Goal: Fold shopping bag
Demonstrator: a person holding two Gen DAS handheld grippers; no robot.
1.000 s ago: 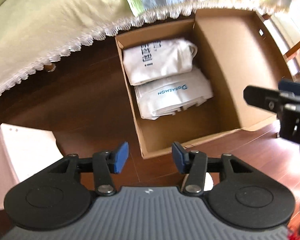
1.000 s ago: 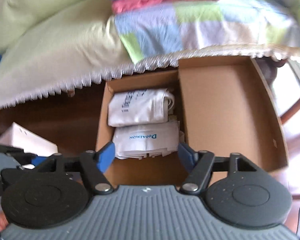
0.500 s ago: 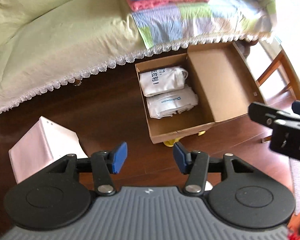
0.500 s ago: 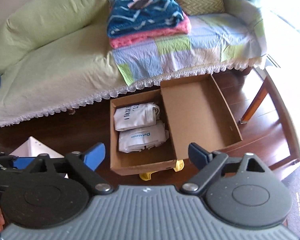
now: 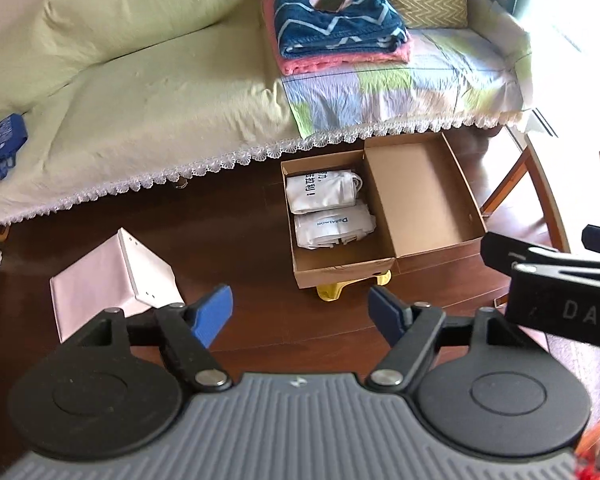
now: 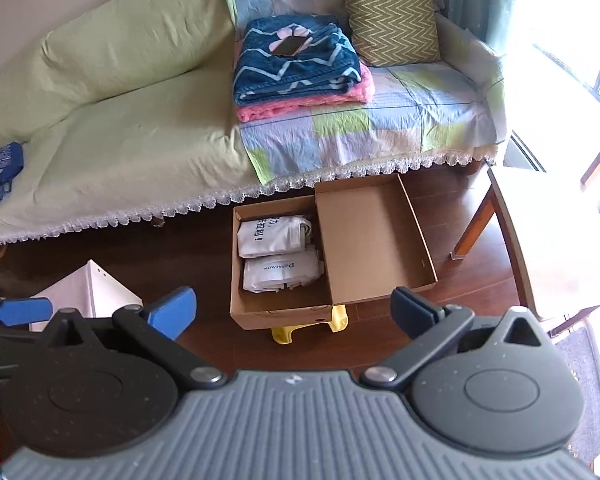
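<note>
- A long sofa (image 6: 132, 128) spans the far side, draped in a smooth pale green cover with a white lace-scalloped hem; a pastel patchwork quilt (image 6: 380, 120) covers its right part.
- The dark, glossy wooden floor (image 5: 220, 216) fills the near ground.
- A brown cardboard box (image 6: 260, 312) sits on the floor just in front of the sofa, its rectangular lid (image 6: 372, 240) hinged open to the right; a yellow plastic piece (image 6: 284, 334) shows under its near edge.
- Soft folded blankets are stacked on the quilt: a navy zigzag one (image 6: 296, 68) over a pink one (image 6: 308, 106), with a flat dark phone (image 6: 290, 45) on top; a zigzag cushion (image 6: 392, 20) stands to their right.
- Two white folded shopping bags lie inside the box, one far (image 6: 274, 236), one near (image 6: 280, 274), both with printed lettering.
- A white boxy paper bag (image 5: 112, 276) stands on the floor, left of the box.
- A small blue folded bag (image 5: 4, 148) lies at the sofa's far left.
- The left gripper (image 5: 300, 314), with blue-padded black fingers, hangs over the floor with jaws spread, holding nothing.
- The right gripper (image 6: 294, 312) likewise has jaws spread wide and empty, above the box's near edge.
</note>
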